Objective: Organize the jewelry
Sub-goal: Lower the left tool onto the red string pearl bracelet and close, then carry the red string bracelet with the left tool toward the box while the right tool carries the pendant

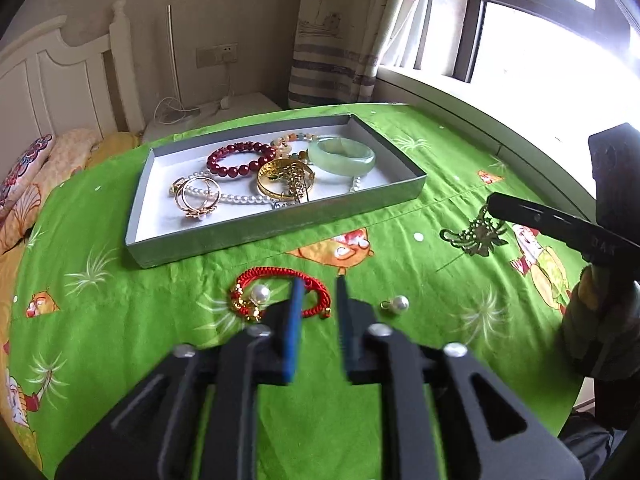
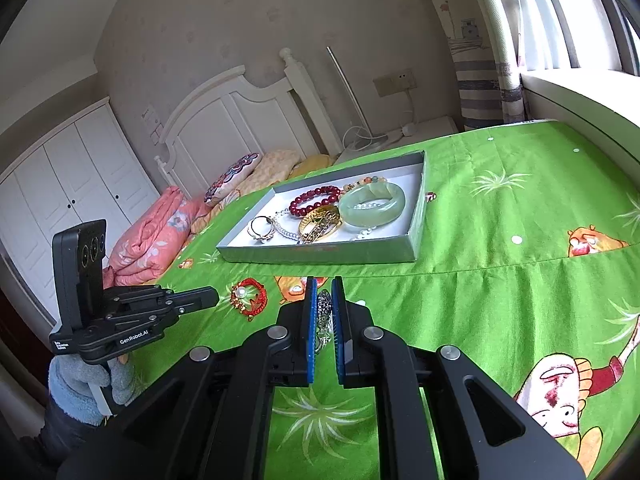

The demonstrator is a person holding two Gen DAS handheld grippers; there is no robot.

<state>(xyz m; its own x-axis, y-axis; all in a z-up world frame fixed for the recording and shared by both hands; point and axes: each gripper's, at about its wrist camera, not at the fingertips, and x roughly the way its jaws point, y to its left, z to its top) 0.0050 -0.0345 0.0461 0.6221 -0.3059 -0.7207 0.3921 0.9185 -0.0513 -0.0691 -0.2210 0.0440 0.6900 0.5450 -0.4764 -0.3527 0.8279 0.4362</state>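
Our left claw (image 1: 318, 312) hangs low over the green bed sheet (image 1: 360, 420), with its two blue pads a little way apart and nothing between them. Right under its tips lies the red string bracelet (image 1: 280, 294), with a white pearl (image 1: 260, 293) resting on its left part. We think this bracelet is soft and light, so it will flop when we lift it. The best place to pinch is the thick red cord on the right side, away from the small gold charms. Just to the right of the claw sits a second pearl (image 1: 399, 303) on a tiny gold loop. It is round and smooth, so we think it may roll or slip out. Pinching the loop may work better than the ball.

Farther away sits the gray tray (image 1: 276, 226), already holding a dark red bead bracelet (image 1: 240, 158), gold rings (image 1: 196, 196), a gold bangle (image 1: 285, 179) and a green jade bangle (image 1: 342, 156). The jade one looks hard and heavy, and could crack if knocked.

On the right, a flat gold pin (image 1: 476, 236) lies on the sheet, touched by our right claw (image 2: 324, 308). From the right wrist view its pads are nearly together around this thin, lacy metal piece. It looks light but bendy, so we should squeeze softly.
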